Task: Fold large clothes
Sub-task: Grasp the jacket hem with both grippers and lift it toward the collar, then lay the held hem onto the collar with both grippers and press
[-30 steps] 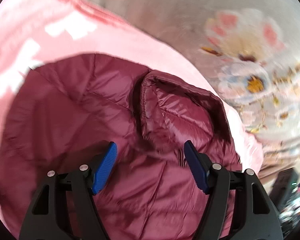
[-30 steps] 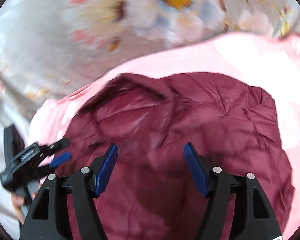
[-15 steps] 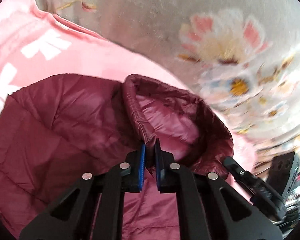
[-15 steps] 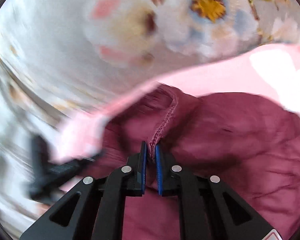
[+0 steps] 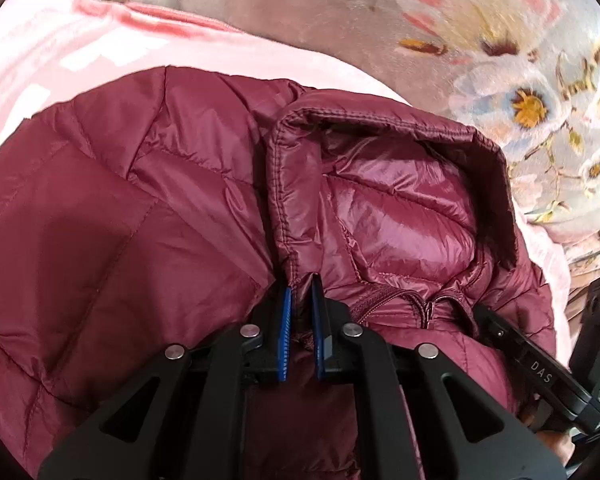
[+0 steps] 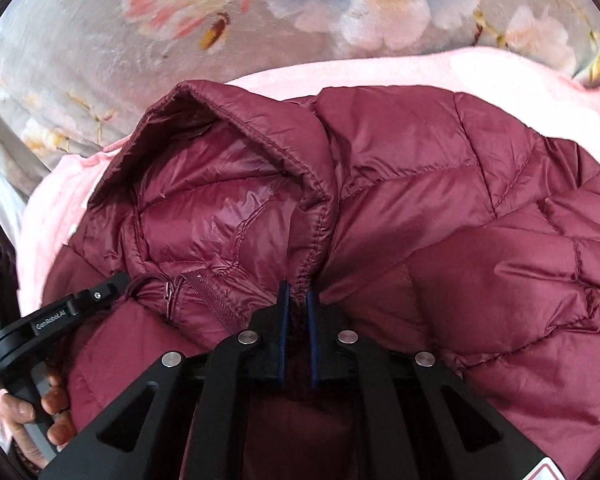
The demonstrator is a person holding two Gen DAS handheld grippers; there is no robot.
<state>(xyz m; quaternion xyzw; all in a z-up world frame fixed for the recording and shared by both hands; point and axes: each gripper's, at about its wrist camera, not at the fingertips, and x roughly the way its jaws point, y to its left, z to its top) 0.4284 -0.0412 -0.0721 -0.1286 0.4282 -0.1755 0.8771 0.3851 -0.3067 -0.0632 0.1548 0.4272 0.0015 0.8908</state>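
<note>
Both your tongs have just snapped shut: left tongs point(image 5: 300, 308) pinch 1 hood edge, right tongs point(image 6: 296, 304) pinch the other. That hooded maroon jacket point(image 5: 120, 208) lies beyond on the pink blanket point(image 5: 60, 40), floral bedding point(image 5: 520, 60) farthest. Hood fold looks ready.

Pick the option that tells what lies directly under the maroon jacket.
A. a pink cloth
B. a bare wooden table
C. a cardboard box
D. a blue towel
A: a pink cloth shows around the jacket in both wrist views, and it lies in turn on a flowered blanket.
</note>
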